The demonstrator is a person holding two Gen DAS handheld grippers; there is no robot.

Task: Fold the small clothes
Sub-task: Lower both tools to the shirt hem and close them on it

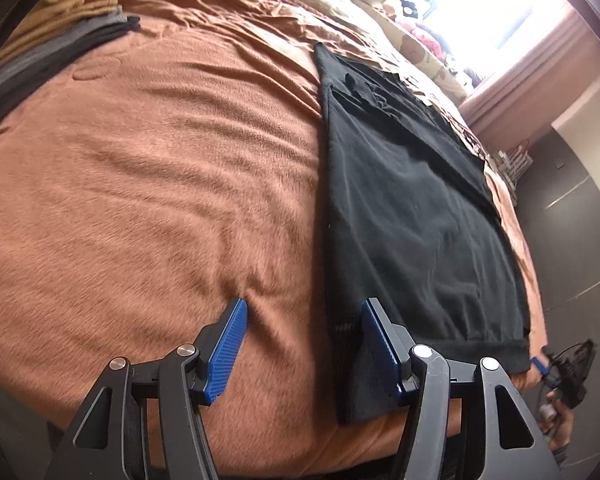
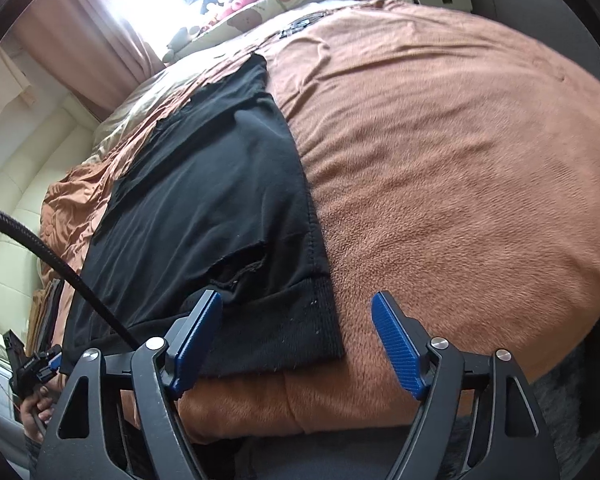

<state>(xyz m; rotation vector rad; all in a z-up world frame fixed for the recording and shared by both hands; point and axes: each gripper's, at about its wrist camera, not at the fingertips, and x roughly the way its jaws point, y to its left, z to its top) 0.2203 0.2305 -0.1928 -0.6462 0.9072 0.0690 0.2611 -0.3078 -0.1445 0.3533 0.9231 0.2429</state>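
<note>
The left gripper has its two blue fingers wide apart and holds nothing. One finger sits over the near left corner of the black garment. The other finger is over the bare orange blanket beside it.

The right gripper is spread wide too and is empty. One finger hangs over the ribbed hem at the near right corner of the black garment. The other is over the orange blanket.

The garment lies flat on the blanket, close to the near edge of the bed. It looks long and narrow, as if its sides are already folded in. In the right wrist view a loose flap with a rough edge lies on top near the hem.

It looks soft, thin and light. It will bend and sag when lifted, and it will not break. The fuzzy blanket may drag on it a little.

A good place to grab is the thick ribbed hem, one near corner for each gripper. Pinch all the layers there, but not the blanket under them.

Far off on the bed, a stack of folded clothes sits near the edge.
</note>
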